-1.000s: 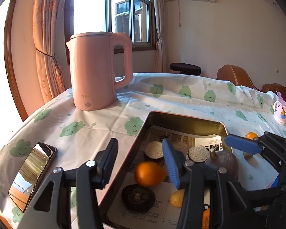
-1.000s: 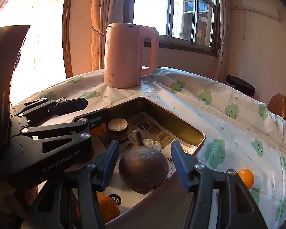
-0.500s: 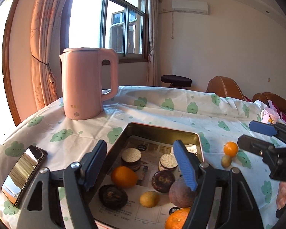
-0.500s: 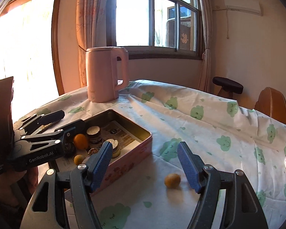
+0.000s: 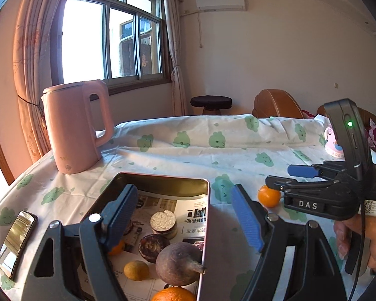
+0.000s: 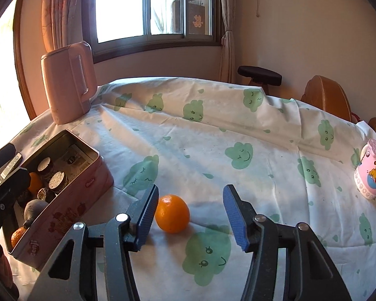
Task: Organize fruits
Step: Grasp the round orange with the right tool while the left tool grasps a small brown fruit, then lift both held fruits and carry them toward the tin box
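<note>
On the cloud-printed tablecloth (image 6: 238, 130), a soft, wrinkled white sheet, a rectangular pink metal tin (image 6: 70, 198) sits at 9 o'clock in the right wrist view. Its floor is lined with printed paper. It holds a dull brown, round fruit with a stub stem (image 5: 179, 263), which points toward 3 o'clock against the tin wall, a small yellowish fruit (image 5: 136, 271), dark wrinkled discs, foil-topped round pieces (image 5: 163, 222) and an orange fruit at the near edge (image 5: 173, 294). A smooth pink kettle (image 5: 74, 130) stands at 10 o'clock. A glossy phone (image 5: 16, 242) lies flat at 8 o'clock in the left wrist view. A pink cartoon-printed mug (image 6: 372, 173) stands at 3 o'clock in the right wrist view.

The right gripper (image 6: 188, 215) has ribbed blue pads and black arms. Its jaws have just been closing and stand on either side of a loose orange (image 6: 172, 213). This glossy, slightly oval fruit rests on the cloth, just right of the tin. Its long axis runs roughly 10 to 4 o'clock, with the dimpled stem end uppermost. The left pad is at or very near the skin; the right pad is clearly apart. The fruit is not gripped.

The left gripper (image 5: 185, 215) has just been opening. It holds nothing. It hovers over the tin's right wall, with one pad above the tin's interior and the other above the cloth.
</note>
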`<state>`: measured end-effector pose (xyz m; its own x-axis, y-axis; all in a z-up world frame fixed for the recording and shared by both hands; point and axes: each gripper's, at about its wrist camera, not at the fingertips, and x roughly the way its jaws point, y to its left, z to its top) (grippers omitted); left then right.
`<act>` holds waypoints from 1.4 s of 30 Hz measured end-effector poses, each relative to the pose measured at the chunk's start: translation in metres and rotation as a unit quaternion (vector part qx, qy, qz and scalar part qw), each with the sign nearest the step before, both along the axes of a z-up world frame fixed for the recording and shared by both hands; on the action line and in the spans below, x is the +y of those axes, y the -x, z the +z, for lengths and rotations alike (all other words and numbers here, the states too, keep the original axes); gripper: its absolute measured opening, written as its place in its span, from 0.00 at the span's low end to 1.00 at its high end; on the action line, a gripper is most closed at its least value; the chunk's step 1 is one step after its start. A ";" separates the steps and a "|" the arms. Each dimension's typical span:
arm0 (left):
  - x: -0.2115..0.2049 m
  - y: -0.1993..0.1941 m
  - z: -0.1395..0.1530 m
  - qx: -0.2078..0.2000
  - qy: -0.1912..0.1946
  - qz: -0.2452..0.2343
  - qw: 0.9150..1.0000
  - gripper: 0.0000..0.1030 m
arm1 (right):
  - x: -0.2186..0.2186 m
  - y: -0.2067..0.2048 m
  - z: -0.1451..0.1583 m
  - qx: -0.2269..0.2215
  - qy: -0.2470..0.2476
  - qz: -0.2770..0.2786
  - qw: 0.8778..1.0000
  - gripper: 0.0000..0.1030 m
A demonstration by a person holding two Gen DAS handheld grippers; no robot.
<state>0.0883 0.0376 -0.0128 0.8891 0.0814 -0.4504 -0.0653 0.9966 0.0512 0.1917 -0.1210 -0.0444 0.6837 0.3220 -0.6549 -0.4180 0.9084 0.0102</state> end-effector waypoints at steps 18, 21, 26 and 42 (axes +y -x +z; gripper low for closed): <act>-0.034 -0.015 -0.005 0.030 -0.011 -0.048 0.998 0.77 | -0.018 -0.001 -0.019 0.045 -0.015 -0.001 0.999 0.34; -0.047 -0.027 -0.010 0.052 -0.009 -0.066 0.996 0.75 | -0.035 0.003 -0.015 0.030 -0.017 -0.022 0.999 0.34; -0.071 -0.052 -0.027 0.115 -0.007 -0.095 0.989 0.63 | -0.057 0.006 -0.011 0.020 -0.029 -0.038 0.999 0.34; -0.083 -0.078 -0.051 0.185 0.001 -0.108 0.977 0.27 | -0.063 0.017 -0.003 -0.012 -0.057 -0.025 0.998 0.34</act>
<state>0.1665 -0.0454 -0.0640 0.6620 -0.0910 -0.7439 0.1693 0.9851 0.0302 0.1745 -0.1843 -0.0475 0.7153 0.3585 -0.5998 -0.3738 0.9215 0.1050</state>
